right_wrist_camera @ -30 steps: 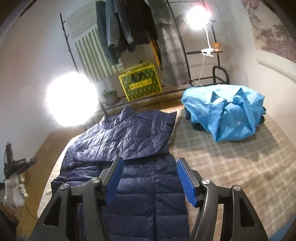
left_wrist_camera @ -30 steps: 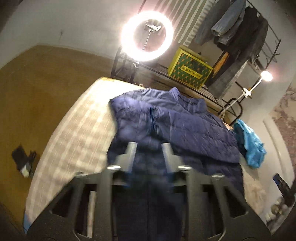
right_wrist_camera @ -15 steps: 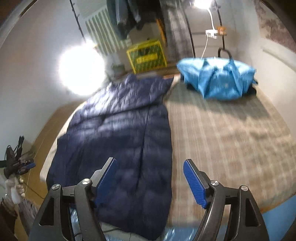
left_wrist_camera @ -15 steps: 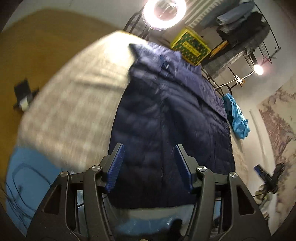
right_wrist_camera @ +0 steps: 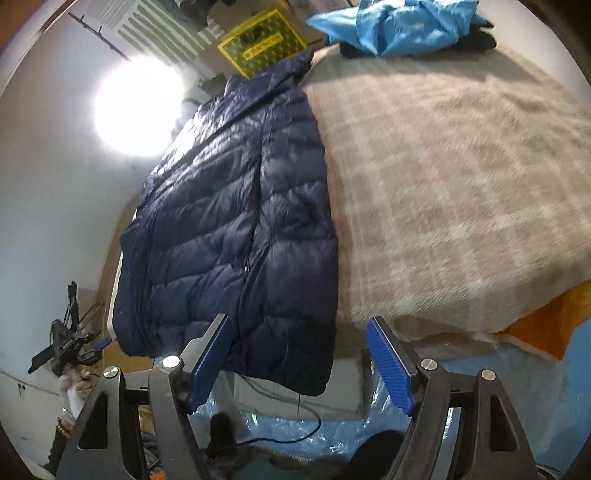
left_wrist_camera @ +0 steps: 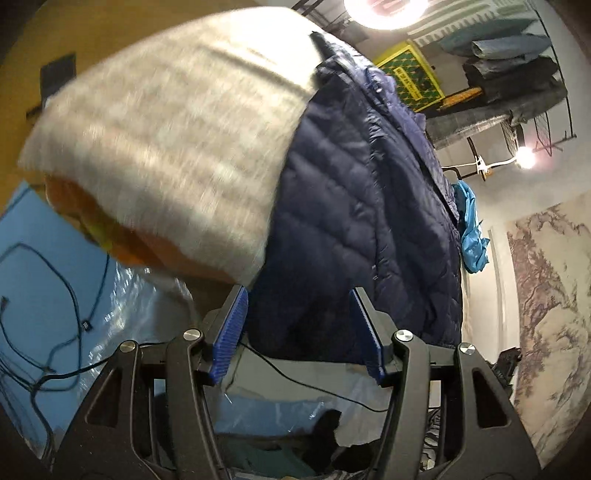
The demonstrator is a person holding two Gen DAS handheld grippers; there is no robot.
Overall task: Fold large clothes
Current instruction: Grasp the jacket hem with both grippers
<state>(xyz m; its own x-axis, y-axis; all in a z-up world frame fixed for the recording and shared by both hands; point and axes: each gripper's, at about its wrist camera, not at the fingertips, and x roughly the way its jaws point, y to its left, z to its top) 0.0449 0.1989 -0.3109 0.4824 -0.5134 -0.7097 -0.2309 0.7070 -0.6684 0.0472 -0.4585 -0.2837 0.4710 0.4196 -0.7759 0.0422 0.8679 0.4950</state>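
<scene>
I saw both tools, left [left_wrist_camera: 299, 332] and right [right_wrist_camera: 301, 365], spread and empty; the navy quilted puffer jacket [right_wrist_camera: 236, 221] lay at 12 o'clock, hem overhanging the beige plaid-blanketed bed [right_wrist_camera: 461, 184].

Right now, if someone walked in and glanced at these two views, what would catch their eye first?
The dark navy quilted puffer jacket dominates, spread lengthwise along one side of the beige plaid blanket, its hem hanging over the near edge. The open left gripper and open right gripper both sit just short of that hem, holding nothing. Beyond, a crumpled bright blue garment lies at the far end, and a glaring round lamp shines beside the jacket.
</scene>
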